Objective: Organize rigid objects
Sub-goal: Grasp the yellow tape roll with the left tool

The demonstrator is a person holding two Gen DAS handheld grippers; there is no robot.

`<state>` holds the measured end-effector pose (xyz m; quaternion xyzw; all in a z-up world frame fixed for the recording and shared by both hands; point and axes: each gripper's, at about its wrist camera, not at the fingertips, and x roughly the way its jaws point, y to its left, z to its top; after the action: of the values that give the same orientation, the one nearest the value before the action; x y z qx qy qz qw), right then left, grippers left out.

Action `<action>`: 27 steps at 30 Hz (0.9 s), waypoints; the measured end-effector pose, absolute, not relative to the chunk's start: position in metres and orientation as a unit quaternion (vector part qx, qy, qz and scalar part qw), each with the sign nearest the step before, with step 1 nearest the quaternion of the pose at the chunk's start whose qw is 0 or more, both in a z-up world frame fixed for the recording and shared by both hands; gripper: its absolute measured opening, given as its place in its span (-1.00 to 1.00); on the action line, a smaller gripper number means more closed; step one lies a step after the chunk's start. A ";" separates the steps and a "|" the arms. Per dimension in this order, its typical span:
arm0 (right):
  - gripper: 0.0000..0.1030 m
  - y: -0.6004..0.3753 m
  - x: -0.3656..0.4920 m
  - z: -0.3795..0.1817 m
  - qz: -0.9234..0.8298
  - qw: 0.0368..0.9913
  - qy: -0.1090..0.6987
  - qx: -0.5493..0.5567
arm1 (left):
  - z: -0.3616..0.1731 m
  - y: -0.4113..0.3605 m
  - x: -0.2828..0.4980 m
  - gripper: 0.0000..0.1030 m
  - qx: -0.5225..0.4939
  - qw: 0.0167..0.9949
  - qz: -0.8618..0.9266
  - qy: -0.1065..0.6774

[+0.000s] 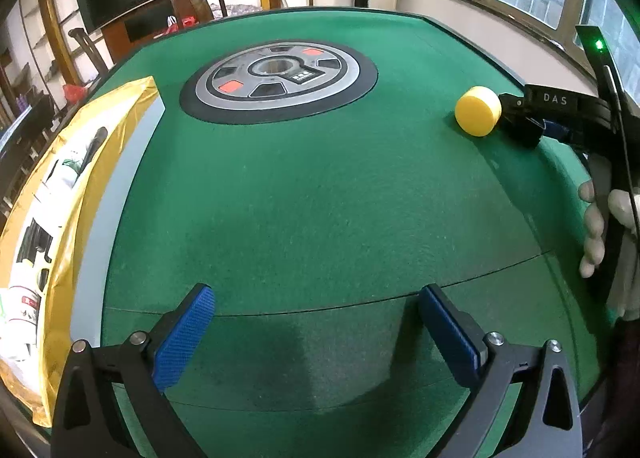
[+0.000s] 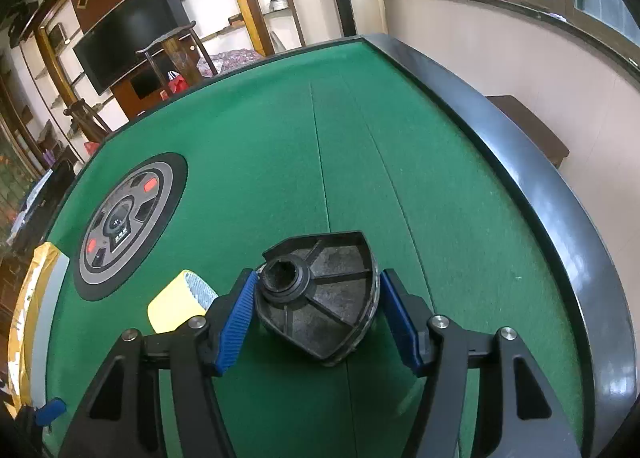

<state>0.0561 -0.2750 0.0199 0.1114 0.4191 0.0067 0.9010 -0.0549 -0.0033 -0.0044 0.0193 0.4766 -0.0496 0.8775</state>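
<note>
Right tool point(image 2: 316, 310) clamps a black fan-shaped part point(image 2: 320, 298) on the green worktop point(image 2: 280, 162), hub at ten o'clock, point at five; left tool point(image 1: 316, 334) gapes, empty.

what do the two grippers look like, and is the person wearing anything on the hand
Both the left gripper and the right gripper have black angular finger arms with triangular cutouts, silver pivot pins and blue ribbed pads. From the left wrist view, the right one's black body bears white letters "DAS" and a green light. The hand on it wears a white glove.
</note>
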 end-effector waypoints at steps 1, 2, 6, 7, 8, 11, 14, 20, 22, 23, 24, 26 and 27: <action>0.19 -0.275 0.056 0.020 0.007 0.901 0.419 0.112 | -0.005 -0.004 -0.056 0.99 0.020 0.877 -0.048 0.477; 0.19 -0.275 0.056 0.020 0.008 0.901 0.419 0.113 | -0.004 -0.005 -0.058 0.99 0.022 0.876 -0.049 0.480; 0.19 -0.276 0.054 0.023 0.012 0.901 0.417 0.117 | 0.002 -0.020 -0.054 0.77 0.051 0.852 -0.105 0.510; 0.19 -0.277 0.053 0.024 0.012 0.902 0.414 0.120 | 0.008 -0.025 -0.050 0.70 0.048 0.857 -0.119 0.500; 0.19 -0.280 0.052 0.026 0.014 0.903 0.410 0.126 | 0.016 -0.029 -0.045 0.71 0.043 0.865 -0.126 0.484; 0.19 -0.291 0.048 0.031 0.016 0.904 0.400 0.147 | 0.034 -0.050 -0.020 0.72 0.044 0.883 -0.143 0.445; 0.20 -0.304 0.044 0.034 0.016 0.903 0.392 0.175 | 0.037 -0.076 0.015 0.72 0.047 0.890 -0.154 0.427; 0.19 -0.326 0.046 0.034 0.012 0.895 0.390 0.216 | 0.023 -0.120 0.063 0.73 0.068 0.886 -0.180 0.422; 0.19 -0.329 0.048 0.032 0.013 0.891 0.394 0.226 | 0.020 -0.132 0.069 0.73 0.072 0.881 -0.193 0.426; 0.19 -0.328 0.048 0.032 0.015 0.889 0.395 0.231 | 0.018 -0.136 0.071 0.73 0.073 0.879 -0.197 0.429; 0.19 -0.327 0.048 0.031 0.018 0.888 0.396 0.233 | 0.017 -0.138 0.075 0.73 0.074 0.877 -0.199 0.431; 0.19 -0.326 0.047 0.030 0.020 0.887 0.397 0.234 | 0.017 -0.141 0.078 0.73 0.067 0.875 -0.211 0.432; 0.19 -0.325 0.047 0.029 0.020 0.887 0.397 0.233 | 0.016 -0.142 0.080 0.73 0.064 0.874 -0.215 0.432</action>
<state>0.0469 -0.3245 0.0294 0.2331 0.3975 0.0201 0.8873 0.0797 -0.1420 0.0160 0.0636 0.4320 -0.2152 0.8735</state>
